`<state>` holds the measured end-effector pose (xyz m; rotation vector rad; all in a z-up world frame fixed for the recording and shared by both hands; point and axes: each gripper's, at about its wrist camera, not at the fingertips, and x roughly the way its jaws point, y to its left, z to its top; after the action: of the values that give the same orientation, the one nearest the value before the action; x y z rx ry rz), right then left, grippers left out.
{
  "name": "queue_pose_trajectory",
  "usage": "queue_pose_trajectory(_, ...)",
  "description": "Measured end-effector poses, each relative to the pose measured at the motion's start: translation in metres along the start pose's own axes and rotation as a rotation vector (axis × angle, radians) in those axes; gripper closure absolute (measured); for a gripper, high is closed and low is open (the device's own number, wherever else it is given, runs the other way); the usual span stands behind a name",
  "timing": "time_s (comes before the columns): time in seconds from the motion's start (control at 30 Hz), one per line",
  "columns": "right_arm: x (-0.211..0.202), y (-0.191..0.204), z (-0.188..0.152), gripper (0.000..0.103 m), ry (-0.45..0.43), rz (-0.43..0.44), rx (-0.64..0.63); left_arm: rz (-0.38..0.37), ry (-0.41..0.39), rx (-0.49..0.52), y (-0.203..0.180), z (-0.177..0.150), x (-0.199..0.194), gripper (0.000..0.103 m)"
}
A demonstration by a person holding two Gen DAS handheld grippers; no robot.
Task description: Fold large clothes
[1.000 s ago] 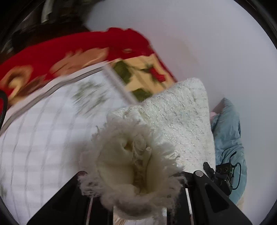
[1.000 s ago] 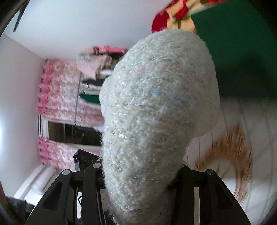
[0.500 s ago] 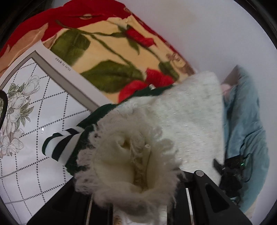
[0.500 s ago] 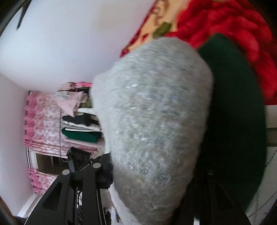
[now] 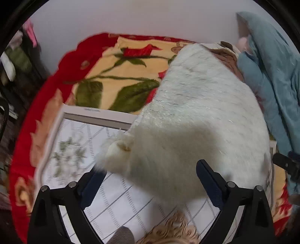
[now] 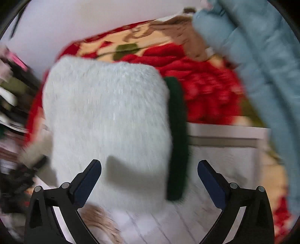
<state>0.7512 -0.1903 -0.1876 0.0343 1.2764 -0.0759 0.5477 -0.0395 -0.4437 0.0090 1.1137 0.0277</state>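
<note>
Lying just ahead of both hand-held grippers point(image 5: 150, 172) point(image 6: 149, 169), spread wide, is the white sweater point(image 5: 196, 116).

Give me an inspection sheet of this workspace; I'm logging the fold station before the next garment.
Surface: white grid-patterned sheet laid over a red floral blanket.
Job's things: fuzzy white garment lies folded on the sheet; a dark green garment shows along its right edge, partly beneath it.
Clutter: light blue quilted bedding bunched at the right.
Grippers: left gripper open, holding nothing; right gripper open, holding nothing.
Cables: a thin line near the sheet's right edge, too blurred to identify.
Surroundings: plain white wall; blurred stacked clothes at the left.
</note>
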Motion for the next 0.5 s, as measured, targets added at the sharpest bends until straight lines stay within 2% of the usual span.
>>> queue_pose_trajectory(0.03, -0.005, 0.0, -0.036, 0.0, -0.019, -0.038, -0.015, 0.016, -0.014, 0.015, -0.002, -0.007, -0.019, 0.003)
queue_pose_trajectory(0.1, -0.039, 0.006, -0.057, 0.0, -0.066, -0.109, -0.011, 0.015, -0.043, 0.027, -0.003, -0.017, -0.053, 0.002)
queue_pose_trajectory(0.2, -0.092, 0.01, -0.09, 0.0, -0.127, -0.163, 0.021, 0.018, -0.069, 0.033, 0.0, -0.029, -0.101, 0.001)
queue_pose_trajectory(0.43, -0.262, 0.045, -0.162, 0.0, -0.238, -0.191, 0.086, -0.005, -0.151, 0.034, 0.01, -0.066, -0.244, 0.001)
queue_pose_trajectory(0.5, -0.315, 0.055, -0.185, 0.0, -0.286, -0.213, 0.079, 0.011, -0.184, 0.042, 0.013, -0.08, -0.291, 0.001)
